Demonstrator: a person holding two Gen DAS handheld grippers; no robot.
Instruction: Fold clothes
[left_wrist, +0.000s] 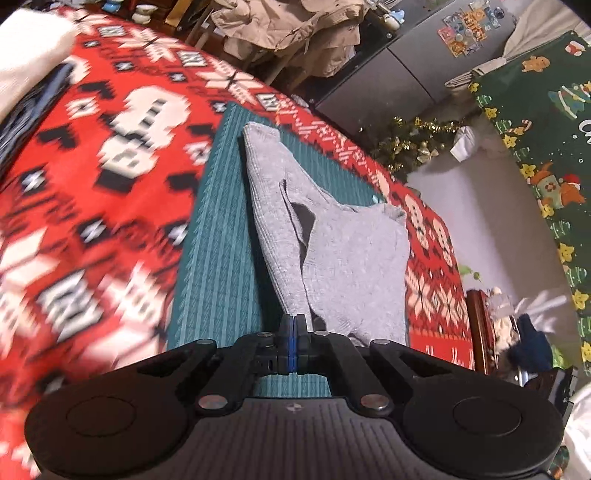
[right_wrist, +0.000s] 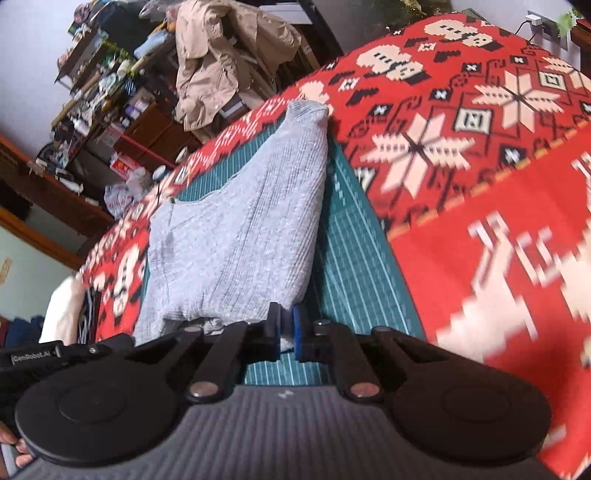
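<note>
Nearest the lens in the left wrist view, the left gripper (left_wrist: 294, 325) has its jaws pressed fully together on a near corner of the grey garment (left_wrist: 332, 236), with only a thin layer of fabric caught between the pads. In the right wrist view the right gripper (right_wrist: 283, 326) stands almost closed, a narrow gap remaining, and a bunched edge of the same grey garment (right_wrist: 236, 229) is pinched in that gap. Both near corners are therefore held, and the cloth rises from the green cutting mat (left_wrist: 218, 229) toward the grippers while its far end rests on the mat close to the red patterned blanket (left_wrist: 110, 147). The garment appears to be a ribbed knit; an opening in it, possibly an armhole or neckline, shows in the left view, and the exact type cannot be determined. Progress is judged as early to middle: the item is doubled loosely lengthwise but not flat, and no compact, squared fold is visible. Remaining work, by estimate, is to carry the held edge over to the far end, lay it down, release both grips, and make any further fold needed. A white fabric bundle (left_wrist: 26, 55) lies at the blanket's edge; whether it is folded clothing cannot be told.
</note>
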